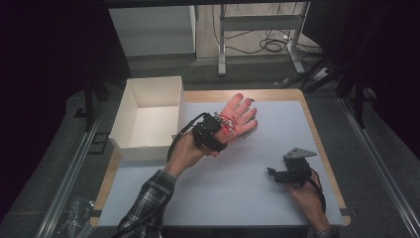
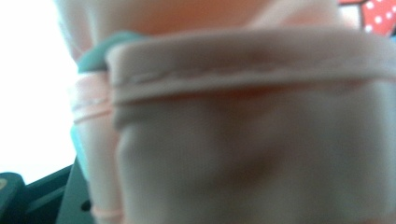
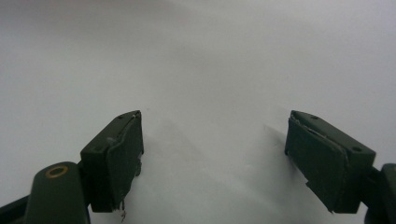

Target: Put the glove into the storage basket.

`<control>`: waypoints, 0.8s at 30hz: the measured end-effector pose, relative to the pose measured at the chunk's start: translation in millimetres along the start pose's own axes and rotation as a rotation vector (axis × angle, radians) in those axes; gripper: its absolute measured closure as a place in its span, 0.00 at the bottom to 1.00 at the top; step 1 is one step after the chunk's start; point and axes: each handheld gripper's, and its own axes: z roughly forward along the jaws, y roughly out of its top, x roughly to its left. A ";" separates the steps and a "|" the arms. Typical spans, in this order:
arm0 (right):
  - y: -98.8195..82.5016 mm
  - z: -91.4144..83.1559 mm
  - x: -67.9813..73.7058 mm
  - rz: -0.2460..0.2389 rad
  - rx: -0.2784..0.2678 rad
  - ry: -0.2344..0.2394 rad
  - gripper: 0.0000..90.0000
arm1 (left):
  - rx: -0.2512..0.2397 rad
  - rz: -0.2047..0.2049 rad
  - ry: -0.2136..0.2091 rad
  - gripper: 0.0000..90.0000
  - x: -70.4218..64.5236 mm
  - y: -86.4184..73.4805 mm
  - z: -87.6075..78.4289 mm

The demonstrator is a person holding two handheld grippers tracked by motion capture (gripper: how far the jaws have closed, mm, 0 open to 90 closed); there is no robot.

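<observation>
High view: left hand-held gripper point(image 1: 224, 130) sits near the worktop point(image 1: 237, 188) centre, pinching a pink glove point(image 1: 238, 118) by its cuff — the glove's fingers fan out toward 1 o'clock, lifted above the grey mat. White open box point(image 1: 148, 116) stands at 10 o'clock, just beside the left gripper, at the worktop's far-left corner. Right hand-held gripper point(image 1: 275, 173) rests at 4 o'clock, well apart from the glove, a grey three-cornered plate on top.

Left gripper view — blurred pink fabric with a stitched hem pressed close to the lens; a red, white-dotted patch at top right.

Right gripper view: jaws spread wide over bare grey surface, nothing between them.
</observation>
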 end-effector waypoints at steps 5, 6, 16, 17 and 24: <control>0.0 0.0 0.0 0.000 0.000 0.000 0.22 | -0.007 -0.018 0.024 0.44 12.5 8.2 -14.9; 0.0 0.0 0.0 0.000 0.000 0.000 0.22 | -0.007 -0.019 0.031 0.44 14.8 9.6 -17.5; 0.0 0.1 0.0 -0.001 -0.001 0.000 0.22 | -0.018 -0.090 0.103 0.44 43.1 19.3 -44.9; 0.0 0.1 -0.1 -0.001 -0.001 -0.001 0.22 | -0.019 -0.098 0.110 0.44 46.8 19.6 -47.5; 0.0 0.1 0.0 0.000 0.000 0.000 0.22 | -0.031 -0.177 0.181 0.44 67.7 18.3 -65.0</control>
